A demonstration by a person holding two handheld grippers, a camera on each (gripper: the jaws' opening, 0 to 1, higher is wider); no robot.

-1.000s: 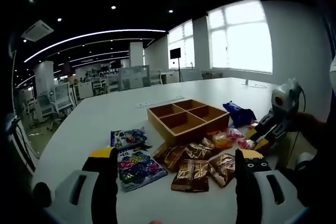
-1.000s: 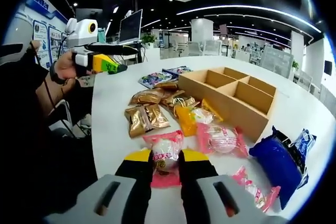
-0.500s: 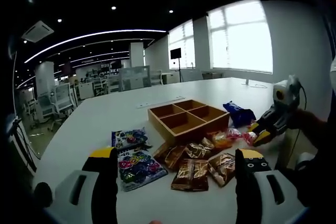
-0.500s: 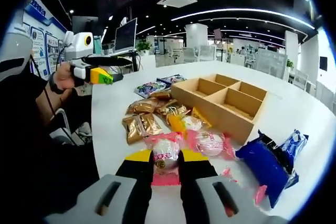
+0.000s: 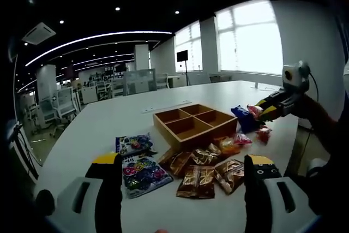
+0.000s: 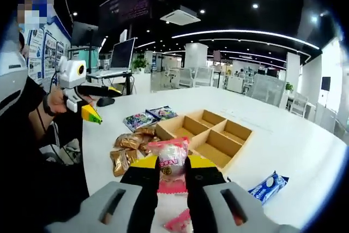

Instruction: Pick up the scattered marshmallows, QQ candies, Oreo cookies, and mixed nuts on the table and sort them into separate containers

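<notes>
In the right gripper view, the right gripper (image 6: 172, 174) has its jaws closed on a pink-wrapped marshmallow packet (image 6: 171, 160), lifted clear of the white table (image 6: 283, 145). The packet has a clear window showing a pale round sweet and a small dark label whose print is too small to read. Beyond it sits the wooden tray (image 6: 208, 135), divided into four compartments, all bare. Brown-gold nut packets (image 6: 126, 148) lie in a cluster beside the tray's near-left corner, and two colourful candy bags (image 6: 148, 117) lie past them, toward the table's left edge. A blue Oreo pack (image 6: 269, 186) rests near the table's right edge, its lettering not legible, and another pink packet (image 6: 179, 221) lies on the table under the gripper. At the left, a hand holds the left gripper (image 6: 91, 114), its yellow-and-green tips apart above the table edge.

In the left gripper view, the left gripper (image 5: 182, 178) has its jaws wide apart with nothing between them. Ahead lie the candy bags (image 5: 138, 167), printed with bright ring shapes, the nut packets (image 5: 203, 174), and the tray (image 5: 192, 124). A blue pack (image 5: 244, 118) and pink packets (image 5: 262, 133) lie near the table's right edge, where the right gripper (image 5: 262, 110) holds its pink packet in the air.
</notes>
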